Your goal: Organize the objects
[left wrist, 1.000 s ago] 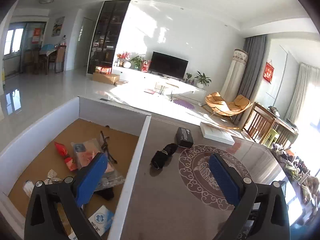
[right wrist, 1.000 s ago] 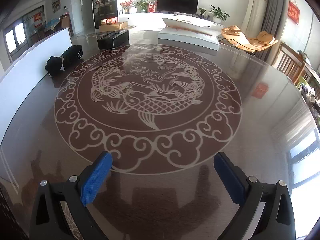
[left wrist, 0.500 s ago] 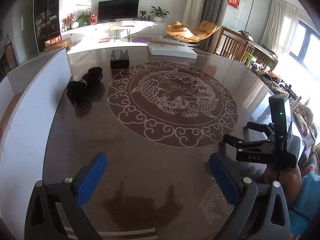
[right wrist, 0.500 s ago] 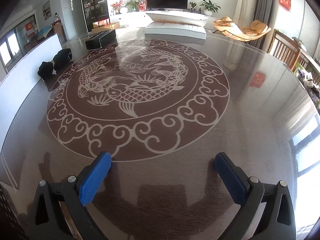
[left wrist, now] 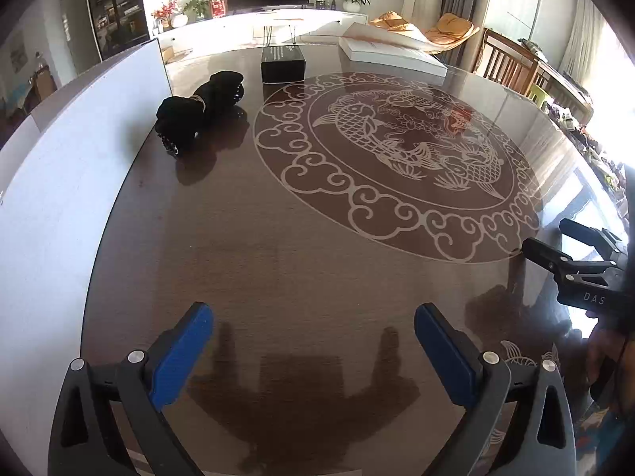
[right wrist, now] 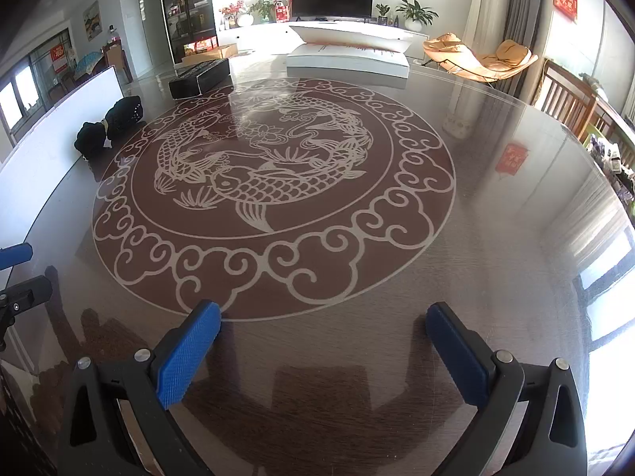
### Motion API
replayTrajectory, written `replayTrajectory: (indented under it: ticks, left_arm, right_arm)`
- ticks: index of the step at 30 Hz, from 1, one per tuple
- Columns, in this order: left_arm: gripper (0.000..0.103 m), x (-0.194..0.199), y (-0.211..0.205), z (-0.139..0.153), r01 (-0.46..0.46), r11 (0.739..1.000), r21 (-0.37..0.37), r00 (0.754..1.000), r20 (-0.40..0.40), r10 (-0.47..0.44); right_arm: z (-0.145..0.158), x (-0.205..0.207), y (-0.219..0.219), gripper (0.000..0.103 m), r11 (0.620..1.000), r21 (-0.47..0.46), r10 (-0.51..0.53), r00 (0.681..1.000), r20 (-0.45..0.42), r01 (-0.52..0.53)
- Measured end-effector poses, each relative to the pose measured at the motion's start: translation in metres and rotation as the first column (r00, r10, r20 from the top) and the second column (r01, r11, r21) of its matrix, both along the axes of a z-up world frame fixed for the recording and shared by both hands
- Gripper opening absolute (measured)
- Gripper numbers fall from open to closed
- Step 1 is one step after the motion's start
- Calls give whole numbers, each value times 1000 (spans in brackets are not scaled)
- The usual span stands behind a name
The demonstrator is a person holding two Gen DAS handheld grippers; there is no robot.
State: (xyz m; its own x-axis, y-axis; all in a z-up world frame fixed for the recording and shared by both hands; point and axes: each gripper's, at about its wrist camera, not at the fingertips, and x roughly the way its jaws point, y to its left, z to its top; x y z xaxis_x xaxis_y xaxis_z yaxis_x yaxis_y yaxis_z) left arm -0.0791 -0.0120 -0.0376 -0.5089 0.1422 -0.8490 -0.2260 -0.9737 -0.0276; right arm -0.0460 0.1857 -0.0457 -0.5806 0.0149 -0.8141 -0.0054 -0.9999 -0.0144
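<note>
A rolled black bundle (left wrist: 202,109) lies on the round brown table (left wrist: 301,246) beside the white box wall (left wrist: 67,166); the right wrist view shows this bundle (right wrist: 109,127) at far left. Behind it rests a small black box (left wrist: 282,64), also in the right wrist view (right wrist: 198,77). A flat white box (left wrist: 391,53) sits at the table's far edge. My left gripper (left wrist: 313,341) hovers open over the near table, empty. My right gripper (right wrist: 323,341) is open and empty too; its body (left wrist: 579,273) shows at the left view's right edge.
The tall white box wall (right wrist: 55,146) runs along the table's left side. A fish pattern (right wrist: 274,190) fills the table's middle. Wooden chairs (left wrist: 512,65) stand past the far right rim. A person's hand (left wrist: 607,353) holds the right gripper.
The left gripper swung right, from above the white box with its items to over the open table, then moved closer to the bundle. The right gripper shifted slightly; both stayed open.
</note>
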Motion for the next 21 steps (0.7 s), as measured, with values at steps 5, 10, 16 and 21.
replayTrajectory:
  ticks: [5, 10, 16, 21]
  left_arm:
    - [103, 2, 6, -3, 20, 999, -40, 1000, -3, -21]
    - [103, -1, 10, -11, 34, 998, -53, 999, 18, -33]
    - [103, -4, 10, -12, 24, 999, -38, 1000, 10, -23]
    - [103, -3, 10, -13, 22, 999, -35, 1000, -4, -23]
  right_arm:
    - [0, 0, 0, 103, 1000, 0, 0, 1000, 0, 0]
    - [0, 0, 0, 103, 1000, 0, 0, 1000, 0, 0]
    - [0, 0, 0, 103, 1000, 0, 0, 1000, 0, 0]
    - [0, 0, 0, 103, 1000, 0, 0, 1000, 0, 0]
